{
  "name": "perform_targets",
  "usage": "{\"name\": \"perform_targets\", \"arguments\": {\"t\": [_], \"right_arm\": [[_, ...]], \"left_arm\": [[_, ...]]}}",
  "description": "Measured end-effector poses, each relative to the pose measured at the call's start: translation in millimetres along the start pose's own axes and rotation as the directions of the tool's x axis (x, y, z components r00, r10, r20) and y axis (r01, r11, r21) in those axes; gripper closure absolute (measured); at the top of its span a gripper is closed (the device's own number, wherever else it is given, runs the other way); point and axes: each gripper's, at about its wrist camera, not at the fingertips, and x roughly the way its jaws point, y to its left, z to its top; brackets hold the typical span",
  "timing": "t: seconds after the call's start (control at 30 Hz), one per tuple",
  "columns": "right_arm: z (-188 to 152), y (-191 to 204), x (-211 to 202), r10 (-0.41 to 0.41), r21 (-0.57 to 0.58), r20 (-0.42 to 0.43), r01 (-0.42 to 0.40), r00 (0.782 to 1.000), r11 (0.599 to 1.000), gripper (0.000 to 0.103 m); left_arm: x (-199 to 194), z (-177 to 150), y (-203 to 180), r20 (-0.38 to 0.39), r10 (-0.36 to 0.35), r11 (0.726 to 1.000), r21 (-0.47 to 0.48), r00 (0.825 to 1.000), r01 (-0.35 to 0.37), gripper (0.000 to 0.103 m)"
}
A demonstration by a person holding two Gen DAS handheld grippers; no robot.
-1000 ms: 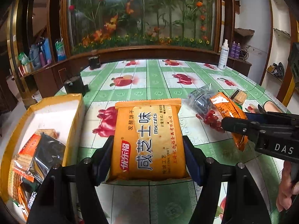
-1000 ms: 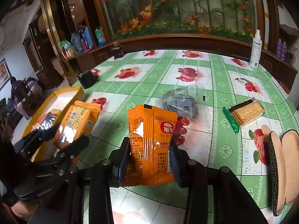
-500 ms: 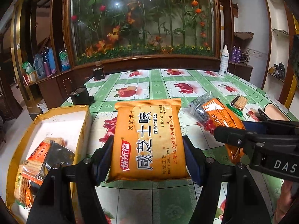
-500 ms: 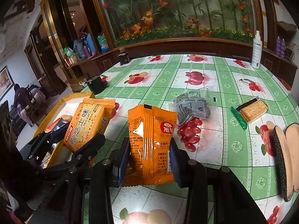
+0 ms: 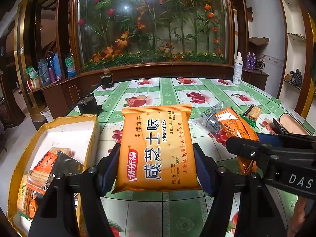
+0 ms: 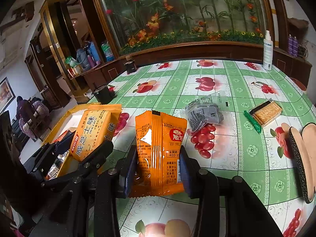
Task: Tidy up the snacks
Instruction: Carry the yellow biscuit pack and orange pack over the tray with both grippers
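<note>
Biscuit pack (image 5: 157, 151), flat and glossy, clamped in left gripper (image 5: 156, 167) beside yellow box (image 5: 90, 136); right gripper (image 6: 157, 167) pinches crinkly orange pouch (image 6: 160, 154).

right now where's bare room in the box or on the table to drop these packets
Box: far white end is bare; near end is crowded with packets. Table: open cloth beyond the grey pouch toward the spray bottle. Crowded around the pouch and crackers.

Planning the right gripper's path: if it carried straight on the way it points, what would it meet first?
Likely the grey transparent packet lying on the tablecloth, just beyond the held orange snack pack; depth is uncertain.
</note>
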Motion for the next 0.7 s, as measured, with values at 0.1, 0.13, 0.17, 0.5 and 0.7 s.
{"name": "perform_targets", "arguments": {"t": [0.1,0.13,0.17,0.5,0.7], "right_arm": [[0.1,-1.1,-0.7,-0.002,0.008,0.006,0.002,1.000,1.000,0.060],[0.3,-1.9,-0.8,-0.005,0.012,0.008,0.005,1.000,1.000,0.060],[0.3,-2.7,-1.1,-0.006,0.020,0.011,0.006,1.000,1.000,0.060],[-0.4,-6.9,-13.3,-0.028,0.126,0.063,0.019,0.998,0.992,0.060],[-4.2,23.2,-2.3,0.026,0.114,0.028,-0.029,0.999,0.993,0.060]], "left_arm": [[-1.5,1.1,1.4,0.005,0.002,1.000,-0.004,1.000,-0.002,0.034],[-1.9,1.5,2.0,0.006,0.000,1.000,-0.008,1.000,0.000,0.034],[-2.6,2.1,3.1,0.009,0.001,1.000,-0.013,1.000,-0.001,0.034],[-27.4,3.8,22.3,0.035,-0.038,0.996,-0.079,0.999,0.041,0.034],[-56.1,3.0,63.1,0.025,-0.039,0.991,-0.126,0.999,0.042,0.034]]}}
